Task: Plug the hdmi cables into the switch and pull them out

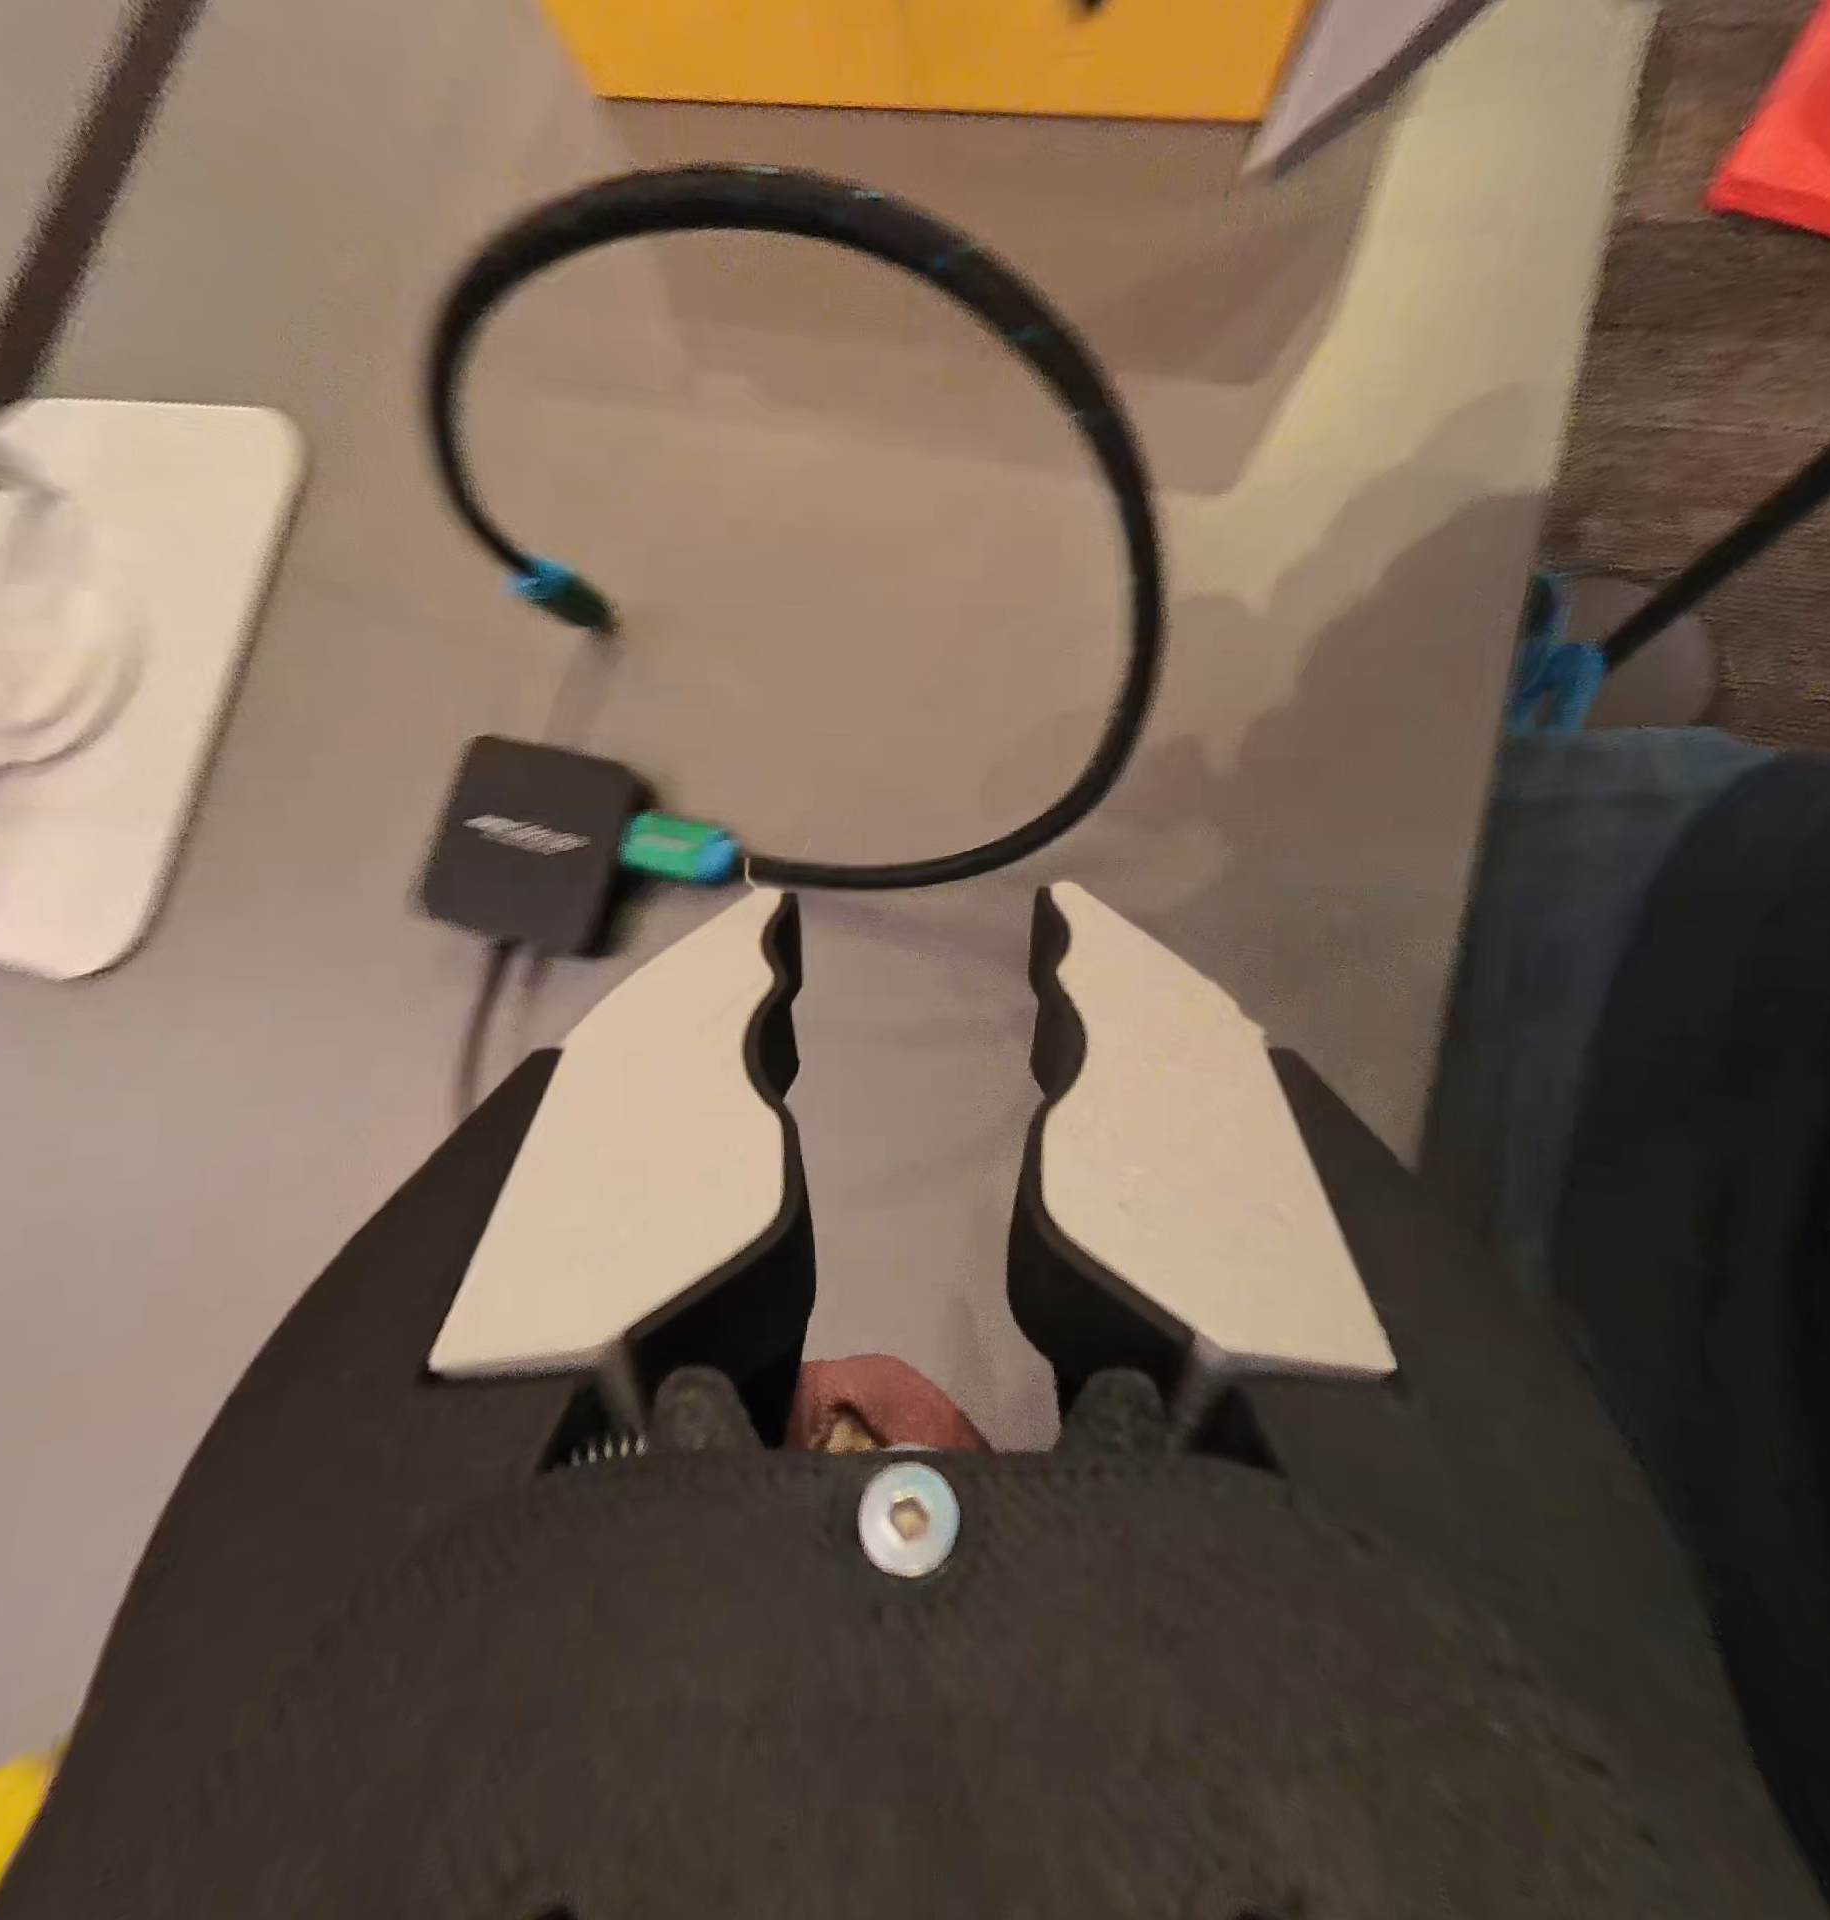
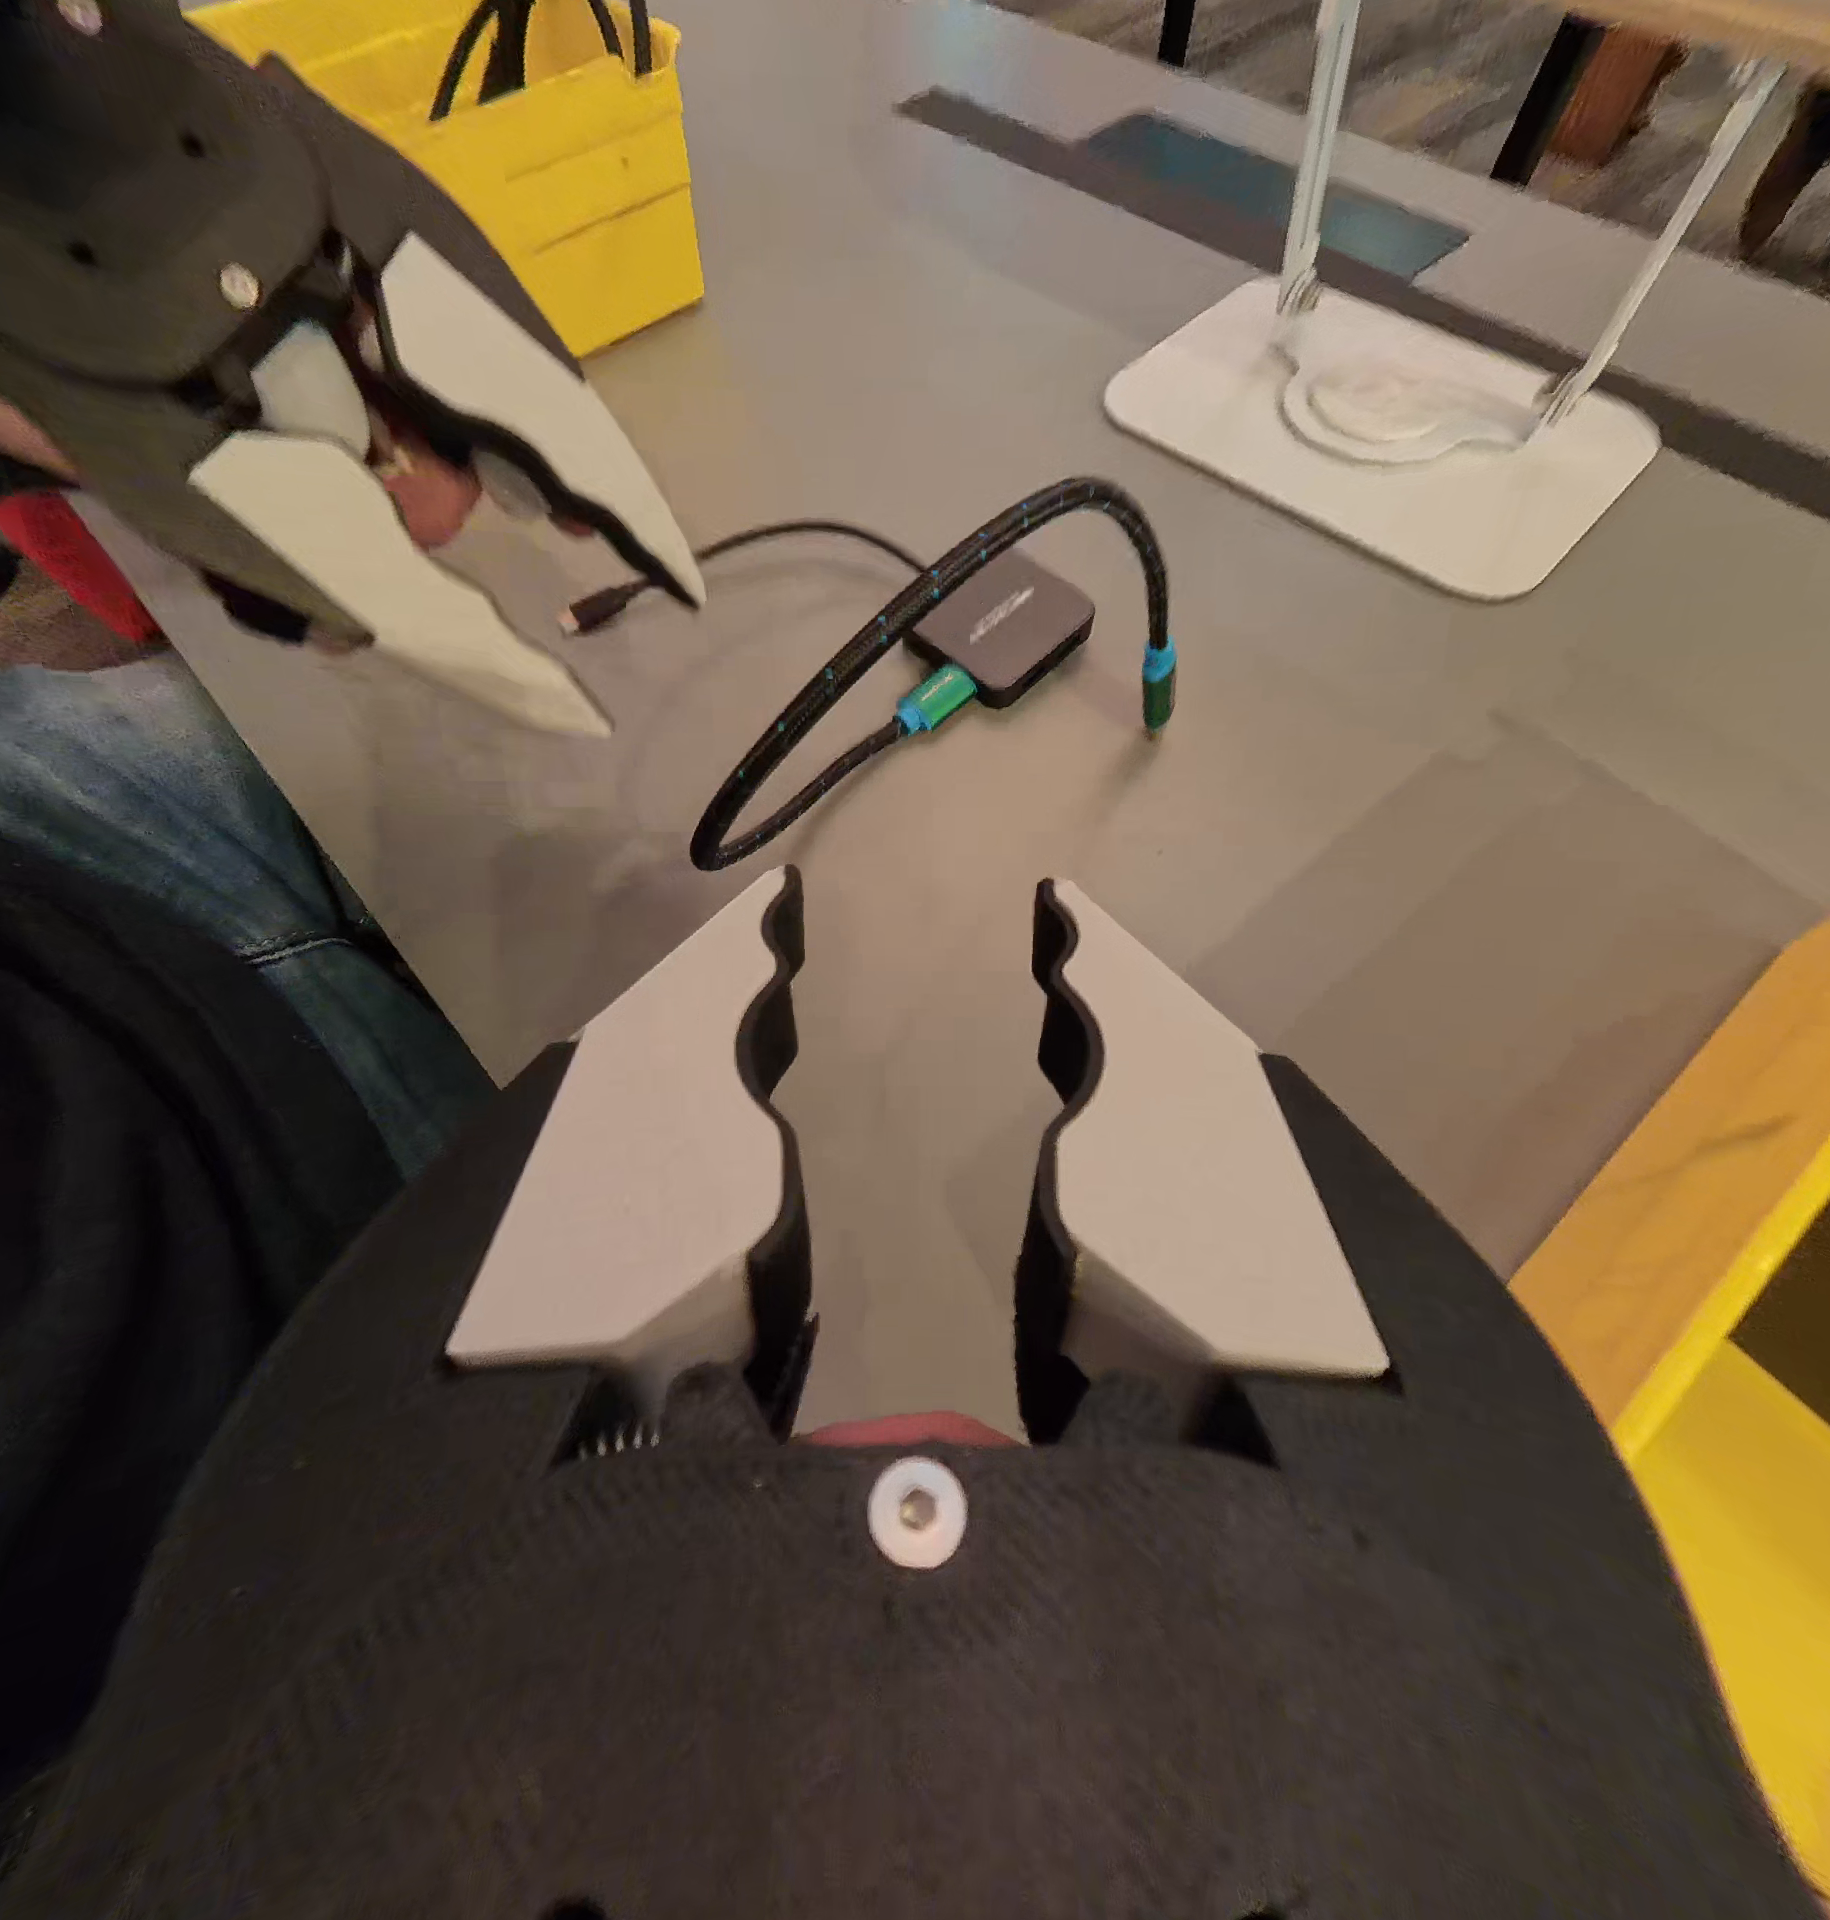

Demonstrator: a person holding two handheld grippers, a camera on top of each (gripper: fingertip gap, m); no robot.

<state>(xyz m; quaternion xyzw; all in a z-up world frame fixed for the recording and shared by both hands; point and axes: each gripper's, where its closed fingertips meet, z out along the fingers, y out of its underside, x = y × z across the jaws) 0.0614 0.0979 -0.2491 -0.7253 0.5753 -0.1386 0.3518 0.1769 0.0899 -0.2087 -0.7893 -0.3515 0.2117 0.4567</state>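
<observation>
A small black switch box [image 1: 521,842] [image 2: 1004,629] lies on the grey table. One green-and-blue plug [image 1: 677,844] [image 2: 932,701] of a black braided hdmi cable [image 1: 1129,582] [image 2: 817,717] sits in the switch's side. The cable loops up and round; its other green-and-blue plug [image 1: 563,597] [image 2: 1158,686] hangs free, tip near the table. My left gripper [image 1: 913,904] is open and empty, just short of the cable; it also shows in the right wrist view [image 2: 646,665], above the table left of the switch. My right gripper [image 2: 916,883] is open and empty, near the cable's bend.
A thin black lead [image 2: 786,535] with a small loose plug [image 2: 599,608] runs from the switch. A white stand base [image 2: 1378,436] [image 1: 111,675] stands beyond it. Yellow bins stand at the back [image 2: 568,177] [image 1: 921,52] and at the right [image 2: 1742,1299]. A person's legs [image 2: 142,831] are at the table's edge. The right gripper is farther from the green-and-blue plug [image 1: 677,844], some 20 cm, than the left, some 11 cm. The right camera catches it too, in the right wrist view [image 2: 935,701].
</observation>
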